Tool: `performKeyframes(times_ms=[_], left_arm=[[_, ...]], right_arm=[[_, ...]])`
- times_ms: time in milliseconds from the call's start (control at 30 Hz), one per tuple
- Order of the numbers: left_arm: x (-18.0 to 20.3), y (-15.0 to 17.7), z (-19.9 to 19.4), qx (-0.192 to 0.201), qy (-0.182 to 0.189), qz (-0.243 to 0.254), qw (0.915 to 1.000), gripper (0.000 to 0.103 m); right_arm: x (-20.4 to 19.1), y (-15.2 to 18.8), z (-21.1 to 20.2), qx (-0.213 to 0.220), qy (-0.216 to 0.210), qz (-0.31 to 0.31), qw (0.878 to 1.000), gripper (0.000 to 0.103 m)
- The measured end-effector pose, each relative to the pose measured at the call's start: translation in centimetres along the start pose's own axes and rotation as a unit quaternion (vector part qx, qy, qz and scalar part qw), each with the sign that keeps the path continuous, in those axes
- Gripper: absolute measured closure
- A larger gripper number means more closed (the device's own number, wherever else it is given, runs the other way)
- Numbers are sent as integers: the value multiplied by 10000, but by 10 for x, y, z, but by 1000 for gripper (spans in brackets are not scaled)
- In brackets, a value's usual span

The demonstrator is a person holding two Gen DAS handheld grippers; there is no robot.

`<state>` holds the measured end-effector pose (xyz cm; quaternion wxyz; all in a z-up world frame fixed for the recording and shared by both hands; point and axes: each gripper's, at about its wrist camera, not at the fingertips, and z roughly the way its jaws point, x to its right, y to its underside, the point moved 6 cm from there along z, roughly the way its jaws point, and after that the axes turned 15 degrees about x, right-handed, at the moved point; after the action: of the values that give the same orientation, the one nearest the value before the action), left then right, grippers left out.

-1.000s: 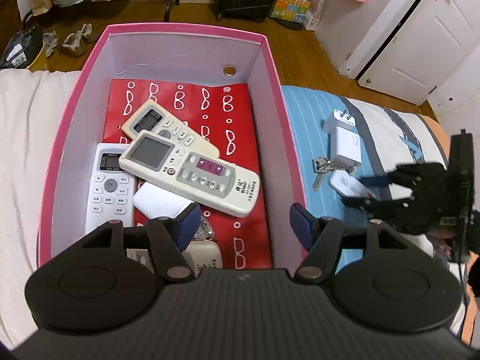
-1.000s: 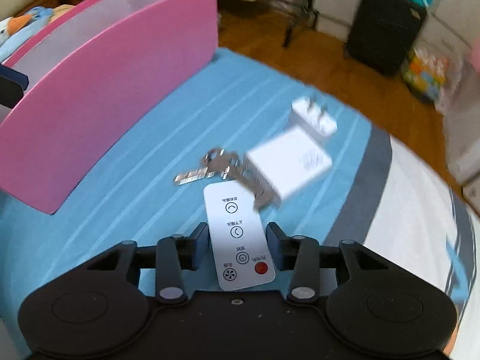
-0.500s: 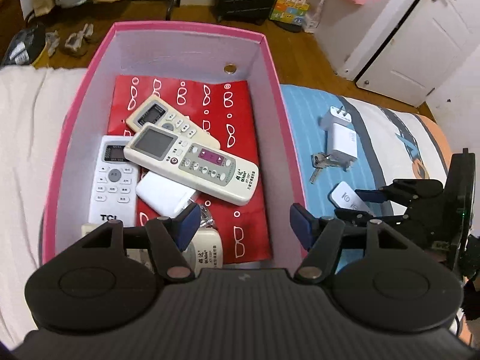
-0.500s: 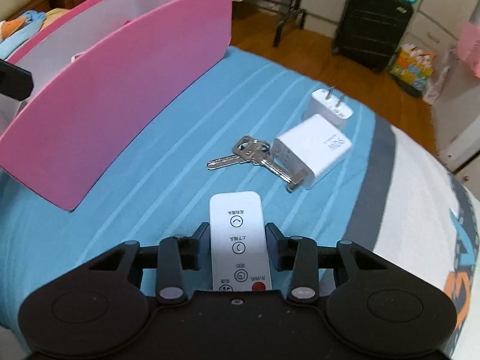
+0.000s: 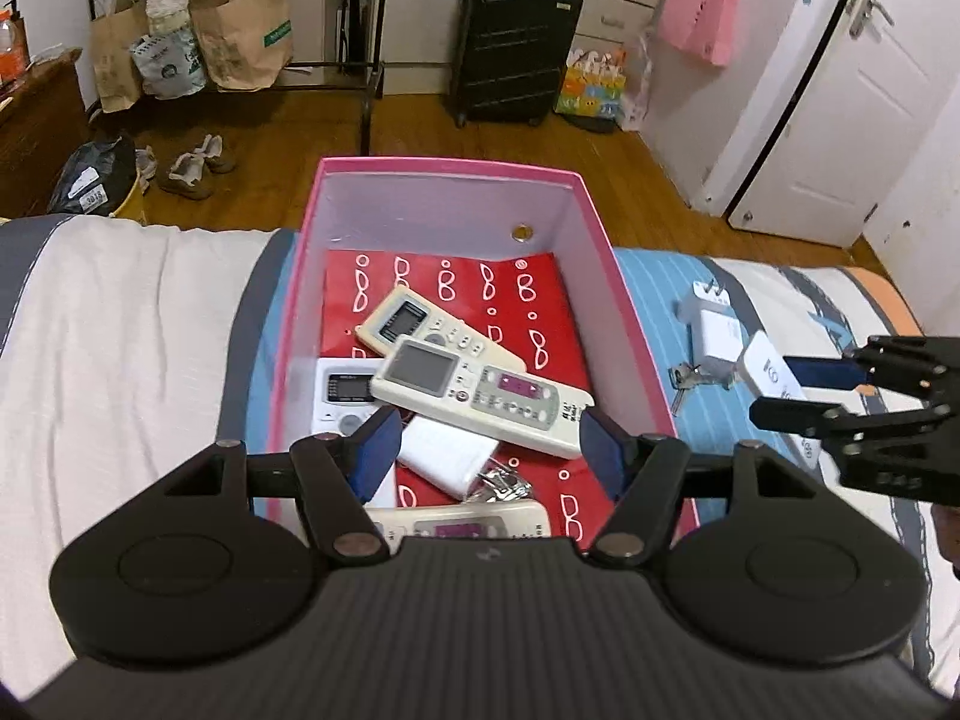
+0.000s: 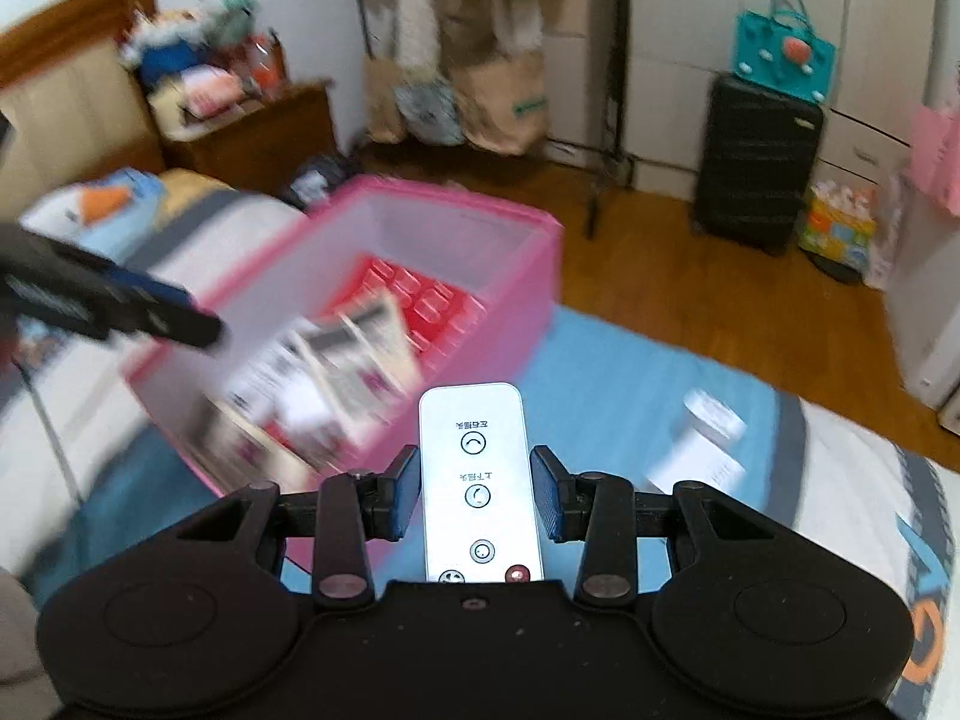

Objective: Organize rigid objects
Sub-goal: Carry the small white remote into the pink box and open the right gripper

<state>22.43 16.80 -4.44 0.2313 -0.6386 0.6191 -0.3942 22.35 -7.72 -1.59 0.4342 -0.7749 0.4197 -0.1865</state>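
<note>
**Readable marks — few, mostly symbols**

Slim white remote (image 6: 477,480): rows of small Chinese characters above round arrow buttons — characters too small to read; red dot button at its near end. Black bag (image 5: 90,177) on the floor, well left of the pink box (image 5: 594,222): white tag reading "3018", roughly. Red sheet (image 5: 528,312) inside that box: white loop pattern, not lettering. Cream remote (image 5: 486,396) in the box: side print blurred, unreadable.

The pink box (image 5: 624,324) is open-topped; remotes (image 5: 480,390) crowd its 6 o'clock half, while red lining (image 5: 468,276) toward 12 o'clock lies bare. At 3 o'clock, chargers (image 5: 714,330) and keys (image 5: 681,381) occupy the blue bedcover (image 5: 660,276).
</note>
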Motion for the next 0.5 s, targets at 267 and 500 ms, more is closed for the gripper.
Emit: performKeyframes(times_ms=[267, 500], left_arm=[[-21, -2, -13, 165, 188, -292, 9993, 38], [-40, -1, -11, 222, 27, -496, 9985, 38]], right_arm=[[-51, -39, 39, -504, -1108, 456, 9915, 58], [-88, -13, 104, -1203, -1444, 0, 9822, 58]])
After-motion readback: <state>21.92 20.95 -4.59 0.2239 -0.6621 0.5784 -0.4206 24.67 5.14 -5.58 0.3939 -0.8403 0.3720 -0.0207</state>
